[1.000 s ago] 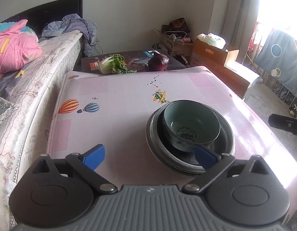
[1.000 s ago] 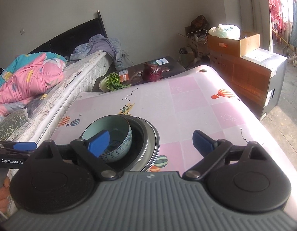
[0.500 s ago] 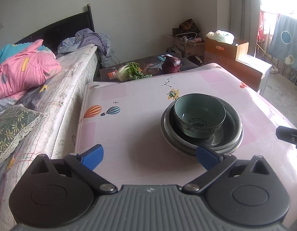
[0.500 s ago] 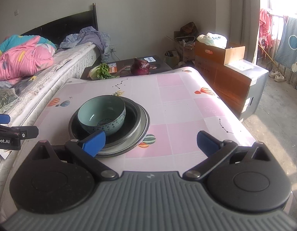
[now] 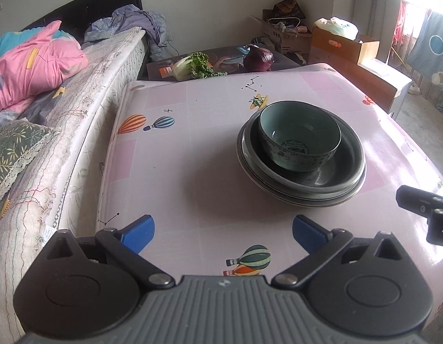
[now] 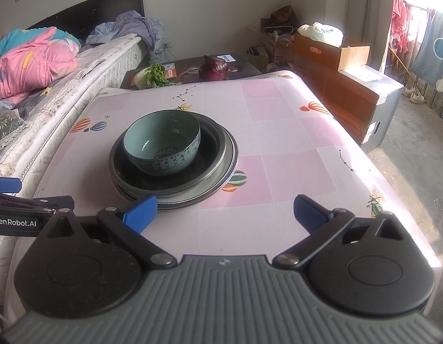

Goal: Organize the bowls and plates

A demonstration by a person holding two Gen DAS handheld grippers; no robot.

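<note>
Although nothing is gripped at this moment, the crockery already sits as one nested stack near the middle of the table (image 5: 169,154), whose pink balloon-print cloth looks glossy enough to let a dish slide if it is nudged sideways. Lowest in the stack lies the wide plate (image 5: 279,193), seen only as a thin rim, so the only hold on it would be that shallow edge, and it probably has to be tilted up before a finger gets beneath. In it rests the grey metal basin (image 5: 345,172), stiff and likely light, smooth-walled and therefore slippery; its rolled lip is the natural place to pinch. Inside that stands the celadon ceramic bowl (image 5: 300,136), upright, pushed toward the basin's far-left wall, heavier for its size and chippable, best taken with one finger inside and one outside the rim. Whether a second plate hides between basin and plate I cannot say from these angles. The left gripper (image 5: 223,232) hovers over the near table edge, its blue fingers spread wide and empty, well short of the stack. The right gripper (image 6: 224,207) is likewise spread and empty, its left finger overlapping the plate's near rim in the right wrist view, though contact is unclear.
</note>
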